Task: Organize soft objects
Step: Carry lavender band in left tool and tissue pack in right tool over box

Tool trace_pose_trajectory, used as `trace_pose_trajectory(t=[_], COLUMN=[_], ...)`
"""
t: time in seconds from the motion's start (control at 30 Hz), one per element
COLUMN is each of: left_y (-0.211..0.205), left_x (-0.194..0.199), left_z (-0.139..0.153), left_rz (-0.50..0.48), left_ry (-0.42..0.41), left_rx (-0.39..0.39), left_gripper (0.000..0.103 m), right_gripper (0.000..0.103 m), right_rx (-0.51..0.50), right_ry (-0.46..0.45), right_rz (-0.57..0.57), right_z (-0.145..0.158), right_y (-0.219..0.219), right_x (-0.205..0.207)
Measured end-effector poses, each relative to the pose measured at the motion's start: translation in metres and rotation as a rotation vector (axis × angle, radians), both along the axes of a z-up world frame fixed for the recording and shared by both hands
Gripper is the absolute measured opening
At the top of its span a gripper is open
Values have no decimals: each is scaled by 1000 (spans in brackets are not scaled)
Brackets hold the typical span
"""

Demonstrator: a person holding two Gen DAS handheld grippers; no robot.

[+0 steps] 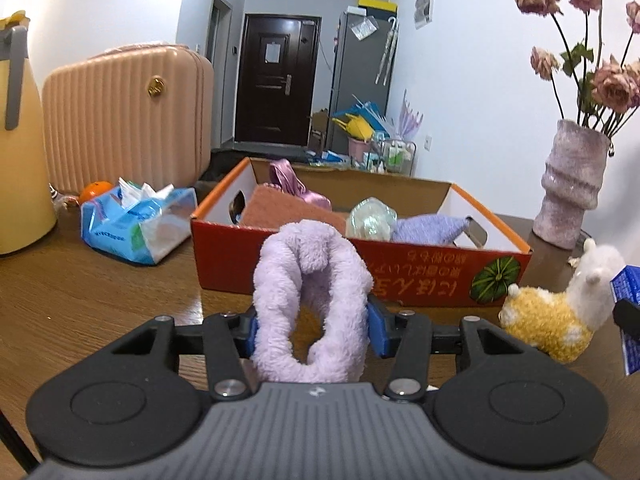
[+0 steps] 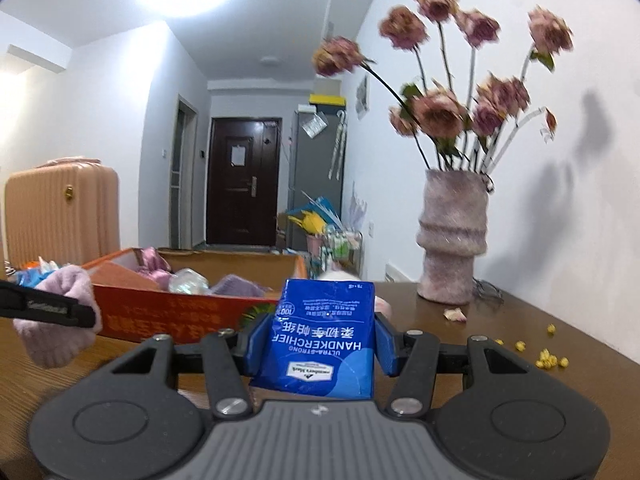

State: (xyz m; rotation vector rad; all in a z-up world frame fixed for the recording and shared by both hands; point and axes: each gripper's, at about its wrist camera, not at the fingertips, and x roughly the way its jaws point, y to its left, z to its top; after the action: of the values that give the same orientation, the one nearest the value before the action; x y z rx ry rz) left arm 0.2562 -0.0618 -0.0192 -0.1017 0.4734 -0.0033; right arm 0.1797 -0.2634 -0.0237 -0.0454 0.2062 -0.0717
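My left gripper [image 1: 311,326] is shut on a fluffy lilac cloth [image 1: 310,280], held just above the wooden table in front of the orange cardboard box [image 1: 340,276]. The box holds a pink cloth [image 1: 288,210], a shiny purple item [image 1: 292,184], a clear ball [image 1: 372,218] and a lilac towel [image 1: 428,230]. My right gripper [image 2: 318,346] is shut on a blue handkerchief pack [image 2: 324,340], also seen at the right edge of the left wrist view [image 1: 628,312]. A yellow and white plush alpaca [image 1: 556,308] lies to the right of the box. The lilac cloth [image 2: 60,320] and a left finger [image 2: 48,308] show at the left of the right wrist view.
A pink vase with dried roses [image 1: 572,184] stands at the back right, also in the right wrist view [image 2: 452,236]. An open blue tissue pack [image 1: 136,220], a pink suitcase [image 1: 124,116] and a yellow jug [image 1: 20,140] are on the left. Yellow crumbs [image 2: 548,356] lie on the table.
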Motion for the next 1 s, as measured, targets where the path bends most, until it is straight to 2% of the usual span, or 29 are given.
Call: trace_pose_trajectory(t=[0.57, 1.0], left_y=[16, 32], left_x=[-3, 15], left_z=[18, 23], left_rz=[21, 59], left_ry=[-69, -97], left_rx=[-22, -29], left_gripper=[50, 50], right_gripper=[53, 53], right_rx=[-52, -63], right_ry=[-43, -59], right_rz=[39, 63], right_z=[1, 4], right_y=[42, 58], right_x=[14, 43])
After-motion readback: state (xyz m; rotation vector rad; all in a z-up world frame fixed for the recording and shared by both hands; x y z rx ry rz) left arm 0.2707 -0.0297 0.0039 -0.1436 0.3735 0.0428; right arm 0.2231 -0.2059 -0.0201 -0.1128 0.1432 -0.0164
